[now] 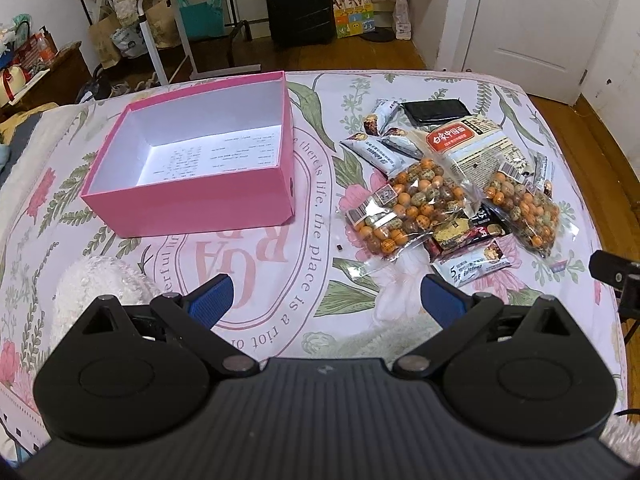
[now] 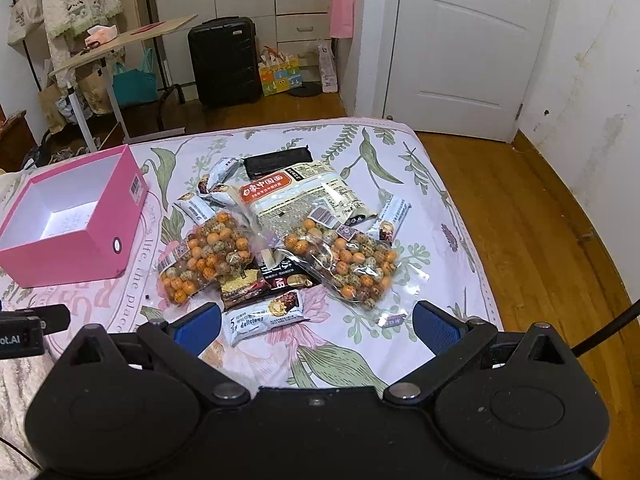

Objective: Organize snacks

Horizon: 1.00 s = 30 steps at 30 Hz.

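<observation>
Both jaws wide, holding nothing. Snack pile (image 2: 288,240) mid-frame on the bed (image 2: 432,264), pink box (image 2: 76,252) at left, with no snacks in it. Right gripper (image 2: 316,320) hovers nearest the white bar packet (image 2: 264,318): take that loose top one first; left gripper (image 1: 326,294) idle.

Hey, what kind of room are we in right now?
Probably a bedroom at home: the snacks lie on a bed with a floral sheet, a black suitcase stands on the wooden floor, beside a white door.

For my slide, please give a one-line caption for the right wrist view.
Open right gripper above a pile of snack packets on a floral bedsheet, an empty pink box at left.
</observation>
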Available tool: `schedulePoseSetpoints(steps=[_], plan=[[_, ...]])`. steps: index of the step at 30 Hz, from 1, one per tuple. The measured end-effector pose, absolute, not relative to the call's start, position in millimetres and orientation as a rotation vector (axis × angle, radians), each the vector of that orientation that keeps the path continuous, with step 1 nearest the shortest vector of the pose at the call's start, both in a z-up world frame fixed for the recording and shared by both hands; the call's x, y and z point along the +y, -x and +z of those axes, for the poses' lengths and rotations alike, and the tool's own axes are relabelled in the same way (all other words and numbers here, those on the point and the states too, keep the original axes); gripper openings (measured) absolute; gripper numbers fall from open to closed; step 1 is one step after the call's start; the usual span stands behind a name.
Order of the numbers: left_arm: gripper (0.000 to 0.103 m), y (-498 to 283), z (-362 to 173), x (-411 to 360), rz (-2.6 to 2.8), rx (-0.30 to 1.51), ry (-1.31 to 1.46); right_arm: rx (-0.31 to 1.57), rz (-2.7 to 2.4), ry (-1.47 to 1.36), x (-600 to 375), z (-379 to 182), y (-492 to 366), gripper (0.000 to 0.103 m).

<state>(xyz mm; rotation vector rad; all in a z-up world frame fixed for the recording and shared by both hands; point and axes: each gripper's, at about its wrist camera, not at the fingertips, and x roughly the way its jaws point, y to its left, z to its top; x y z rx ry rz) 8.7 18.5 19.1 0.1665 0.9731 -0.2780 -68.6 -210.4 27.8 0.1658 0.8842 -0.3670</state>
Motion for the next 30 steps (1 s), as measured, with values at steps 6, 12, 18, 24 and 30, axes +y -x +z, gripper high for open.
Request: schedulePoseSetpoints(steps=[6,12,18,24,30], plan=[[0.102,-10.3,18.3,22.3,-0.269,0.978,-0.172,0.877,-0.363,-0.162,-210.7,28.0,70.5,0.103],[0.102,-14.9,22.3,22.0,-0.274,0.952,-0.173,0.825,-0.273,-0.140,-209.3,39.5,61.4,0.103],[0.102,-34.1,28.4,27.8,-0.256,0.827,-0.124,0.699,-0.147,-0.074,-211.3,42.8,39.5,0.103],[0.102,-77.2,7.3,25.9,-0.222,0.858,-0.049,0.644,-0.037,0.052,-212.1,19.2,2.3,0.102],[0.100,-108.4,-37.7,2.8,-0.220,0.868,0.008,0.744,0.051,-0.243,-249.0,-10.6,-49.9,0.083]])
